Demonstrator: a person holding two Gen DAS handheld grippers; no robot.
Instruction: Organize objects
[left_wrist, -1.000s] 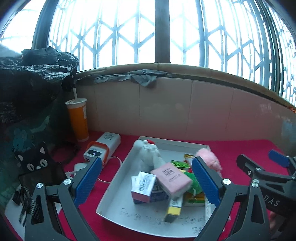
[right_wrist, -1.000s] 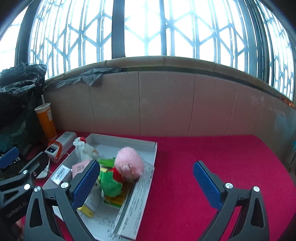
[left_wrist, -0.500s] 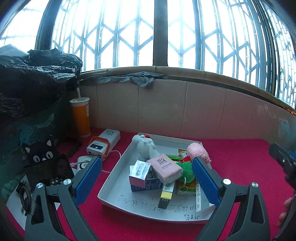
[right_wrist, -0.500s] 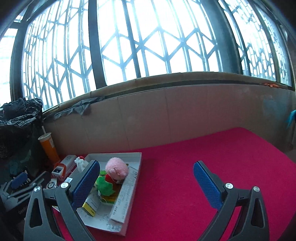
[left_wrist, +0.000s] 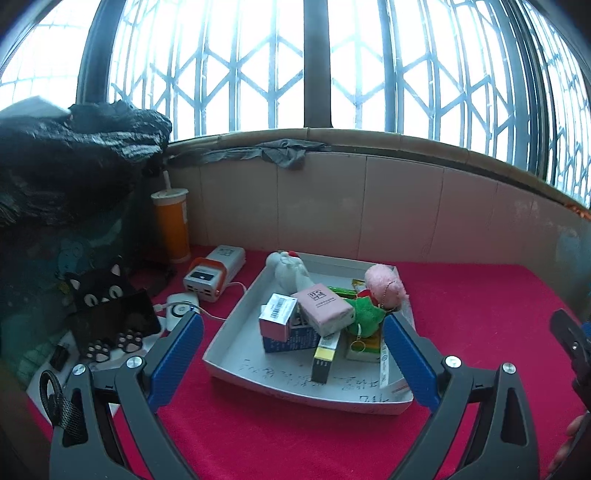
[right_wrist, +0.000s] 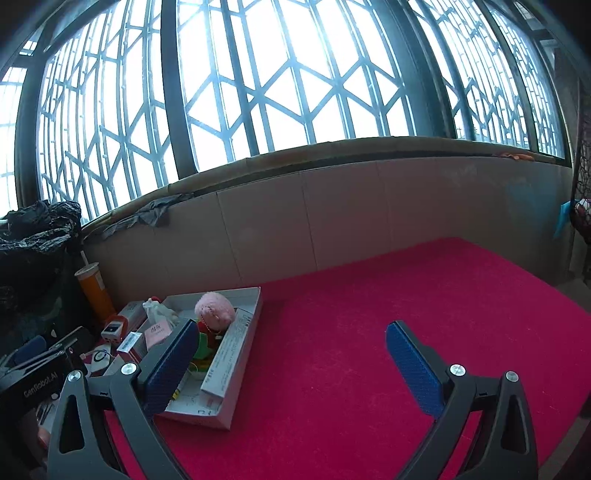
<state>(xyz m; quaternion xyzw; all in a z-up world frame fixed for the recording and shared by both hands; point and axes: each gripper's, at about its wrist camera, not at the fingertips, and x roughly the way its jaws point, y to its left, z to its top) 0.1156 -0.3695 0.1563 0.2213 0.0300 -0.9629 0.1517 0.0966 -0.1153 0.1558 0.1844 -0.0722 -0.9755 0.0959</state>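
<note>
An orange paper cup with a white lid and straw is being seen standing at the far left of the red cloth-covered surface, against the tiled wall beneath a latticed window. Just to its right, a white-and-orange power bank is being shown lying flat, a white cable running from it. The left gripper is being held above the surface with its blue-padded fingers spread wide and nothing gripped between them. Framed between them, a shallow white cardboard tray is being shown resting on the cloth, crowded with a white plush toy, a small barcode-labelled white box, a pink rectangular box, a green-and-pink plush toy and a slim black-and-yellow box, piled against one another. Farther right, the right gripper is being held over bare red cloth, its fingers likewise parted wide and empty, with the tray lying beside its left finger.
</note>
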